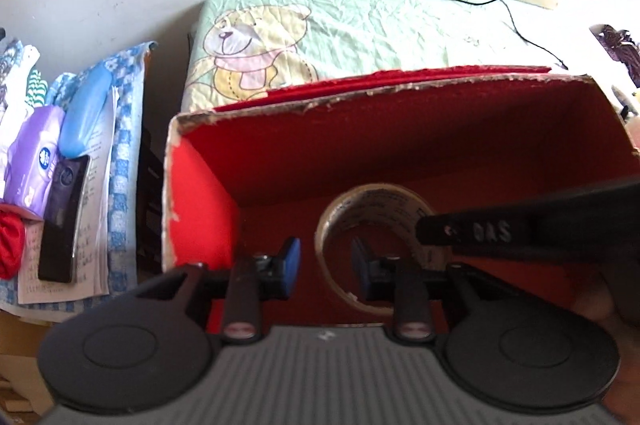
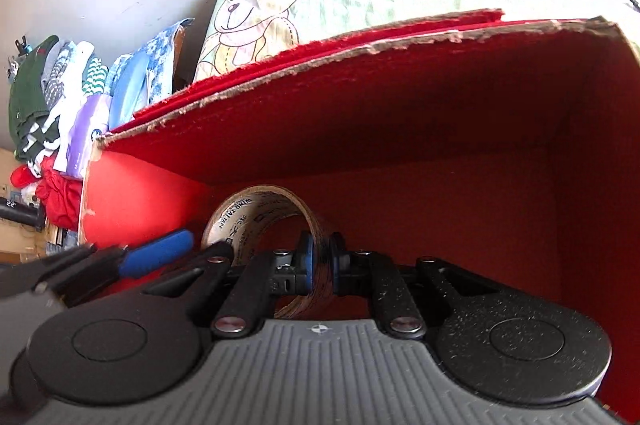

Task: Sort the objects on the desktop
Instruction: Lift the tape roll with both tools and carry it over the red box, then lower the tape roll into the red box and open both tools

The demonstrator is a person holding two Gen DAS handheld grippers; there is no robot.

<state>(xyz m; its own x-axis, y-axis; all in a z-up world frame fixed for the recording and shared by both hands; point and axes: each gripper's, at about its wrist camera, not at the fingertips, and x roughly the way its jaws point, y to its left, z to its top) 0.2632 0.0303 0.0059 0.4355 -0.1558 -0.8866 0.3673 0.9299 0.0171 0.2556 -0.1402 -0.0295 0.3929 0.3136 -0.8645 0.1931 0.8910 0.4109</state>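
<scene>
The tape (image 2: 256, 221) stands on edge inside the box (image 2: 400, 97), near its left wall. The right gripper (image 2: 320, 259) pinches the roll's band, one finger inside the ring. The left gripper (image 1: 326, 265) hangs open alongside, apparently clear of it. The roll looks light and rigid (slick outside), so the band wall is the sound hold.

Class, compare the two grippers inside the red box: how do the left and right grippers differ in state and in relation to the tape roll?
The right gripper is shut on the wall of the tape roll; the left gripper is open and grips nothing. The right gripper's fingers pinch the roll from inside and outside; the left's blue pads stand apart in front of the roll. Both reach into the red box.
</scene>
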